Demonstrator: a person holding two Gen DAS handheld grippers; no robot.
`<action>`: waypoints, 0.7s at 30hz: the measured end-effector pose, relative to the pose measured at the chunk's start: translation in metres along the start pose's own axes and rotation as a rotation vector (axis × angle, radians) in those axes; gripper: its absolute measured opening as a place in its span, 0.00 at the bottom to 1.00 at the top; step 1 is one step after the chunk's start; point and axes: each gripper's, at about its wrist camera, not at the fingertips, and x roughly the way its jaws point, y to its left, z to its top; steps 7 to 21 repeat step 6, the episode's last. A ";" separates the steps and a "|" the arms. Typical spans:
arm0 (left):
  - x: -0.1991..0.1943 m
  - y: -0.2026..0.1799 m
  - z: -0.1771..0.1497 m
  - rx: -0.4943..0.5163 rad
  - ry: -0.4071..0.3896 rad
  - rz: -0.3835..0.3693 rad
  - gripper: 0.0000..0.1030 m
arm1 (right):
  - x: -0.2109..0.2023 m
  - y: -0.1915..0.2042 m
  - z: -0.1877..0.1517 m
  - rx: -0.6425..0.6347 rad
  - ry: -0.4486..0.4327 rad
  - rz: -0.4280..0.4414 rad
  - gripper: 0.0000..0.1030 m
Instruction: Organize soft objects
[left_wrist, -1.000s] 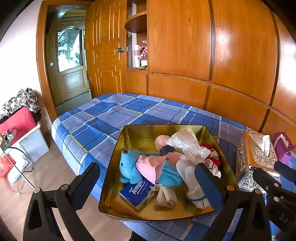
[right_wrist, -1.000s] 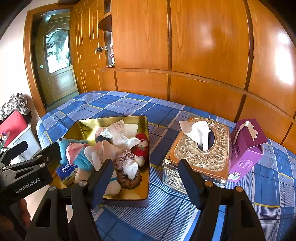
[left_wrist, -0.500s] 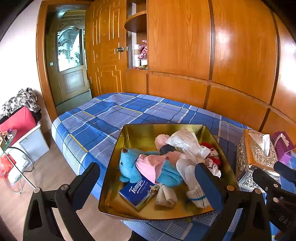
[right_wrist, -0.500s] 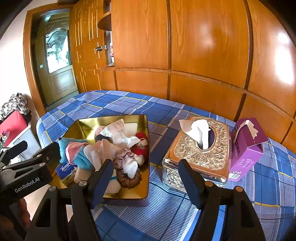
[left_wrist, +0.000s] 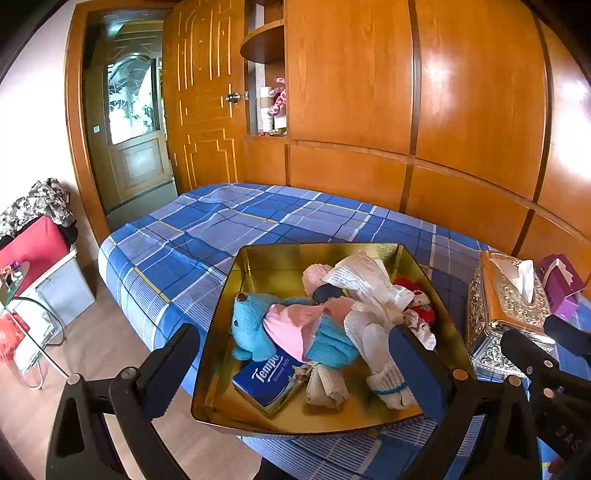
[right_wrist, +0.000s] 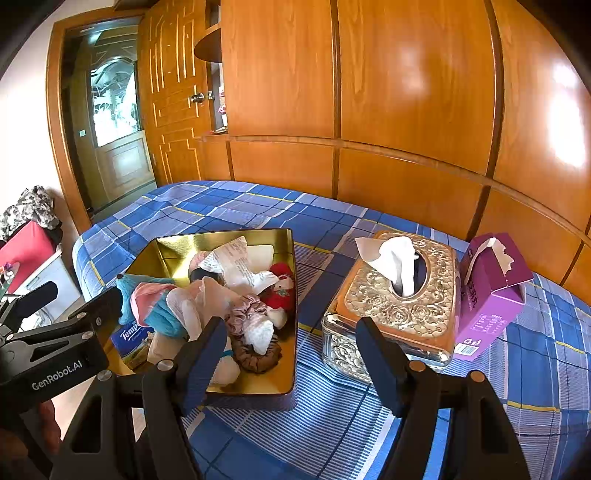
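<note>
A gold tin box sits on the blue plaid bed, full of soft things: a blue plush toy with a pink cloth, white socks, a red plush, scrunchies, a crumpled paper packet and a blue Tempo tissue pack. My left gripper is open and empty, hovering in front of the box. My right gripper is open and empty, in front of the gap between the box and the tissue holder.
An ornate gold tissue holder stands right of the tin, with a purple tissue carton beside it. Wooden wardrobe panels back the bed. A red bin with clothes and a glass table stand on the floor at left.
Both grippers hold nearly still; the right view has shifted very slightly.
</note>
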 end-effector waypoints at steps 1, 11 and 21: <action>-0.001 0.000 0.000 0.002 -0.002 0.003 1.00 | 0.000 0.000 0.000 0.000 -0.001 -0.001 0.71; -0.003 -0.002 0.001 0.009 -0.014 -0.002 1.00 | -0.004 -0.003 0.001 0.011 -0.016 -0.005 0.71; -0.003 -0.002 0.001 0.009 -0.014 -0.002 1.00 | -0.004 -0.003 0.001 0.011 -0.016 -0.005 0.71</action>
